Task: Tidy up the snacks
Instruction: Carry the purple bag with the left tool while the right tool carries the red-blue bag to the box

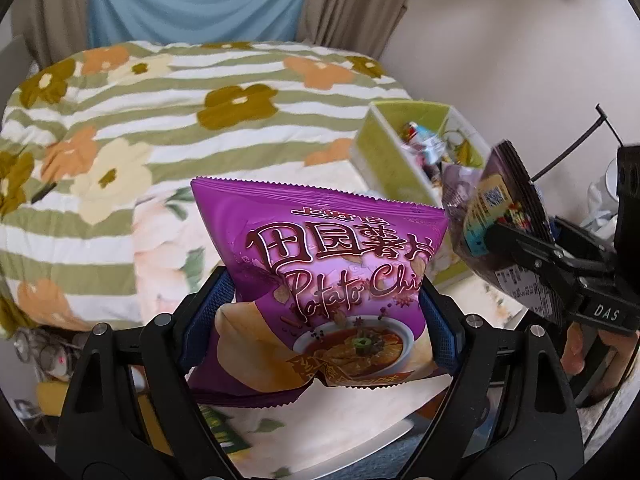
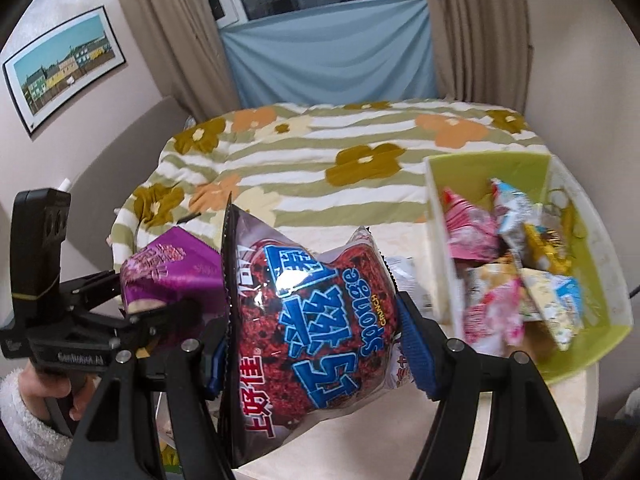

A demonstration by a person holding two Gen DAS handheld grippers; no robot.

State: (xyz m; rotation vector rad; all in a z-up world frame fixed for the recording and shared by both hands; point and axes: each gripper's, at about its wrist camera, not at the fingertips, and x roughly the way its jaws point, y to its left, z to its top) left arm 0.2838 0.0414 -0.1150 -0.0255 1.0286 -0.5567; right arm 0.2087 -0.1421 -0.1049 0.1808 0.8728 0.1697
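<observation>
Both tools loaded, bin at my two o'clock

My left tool point(image 1: 316, 320) is clamped on the purple chip bag point(image 1: 320, 272), pads pinching its lower half so the puffed top stands free above the table point(image 1: 492, 320). My right tool point(image 2: 316, 340) is clamped across the dark sponge crunch bag point(image 2: 304, 320), which sits sideways between the pads. The green bin point(image 2: 588, 344) lies near, at two o'clock from the right tool, already heaped with small packets point(image 2: 500, 280). I judge the risk to be a slip: both bags are glossy and air-filled, so a quick swing could squeeze one out of the pads. The two bags are close together and could knock. Dropped on that heap, a bag might slide over the low rim toward the flowered bed point(image 2: 360, 148).
</observation>
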